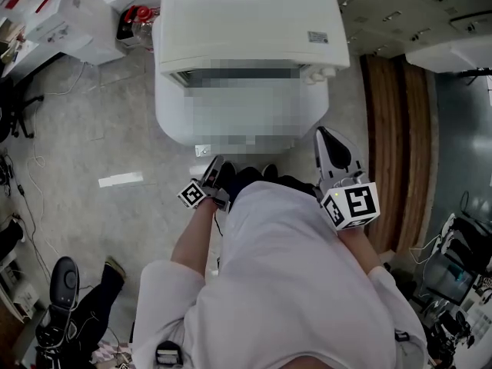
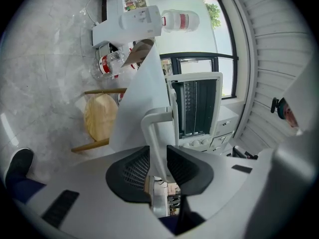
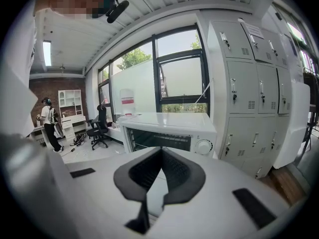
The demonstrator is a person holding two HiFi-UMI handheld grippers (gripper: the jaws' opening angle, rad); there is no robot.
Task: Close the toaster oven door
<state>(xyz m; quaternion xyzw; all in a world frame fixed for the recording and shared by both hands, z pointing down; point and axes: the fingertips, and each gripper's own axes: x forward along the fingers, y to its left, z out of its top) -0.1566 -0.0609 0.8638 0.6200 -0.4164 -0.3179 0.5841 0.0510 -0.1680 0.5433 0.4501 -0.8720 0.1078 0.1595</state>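
The white toaster oven (image 1: 246, 21) stands ahead of me with its door (image 1: 171, 121) swung down and open. In the left gripper view the door's white bar handle (image 2: 151, 128) runs between the two dark pads of my left gripper (image 2: 158, 151). The jaws stand open around the handle, with a thin gap on each side. The oven's dark cavity (image 2: 195, 108) shows beyond the handle. My right gripper (image 3: 160, 149) is shut on nothing and is held off to the right (image 1: 332, 146), facing the oven's front (image 3: 159, 139). In the head view the left gripper (image 1: 217, 169) sits at the door's near edge.
Grey lockers (image 3: 249, 73) stand to the right of the oven. A round wooden stool (image 2: 102, 118) and a plastic bottle (image 2: 179, 21) lie past the door. A white box (image 1: 69, 14) sits at the far left. A person (image 3: 50, 118) and an office chair (image 3: 97, 131) are far off.
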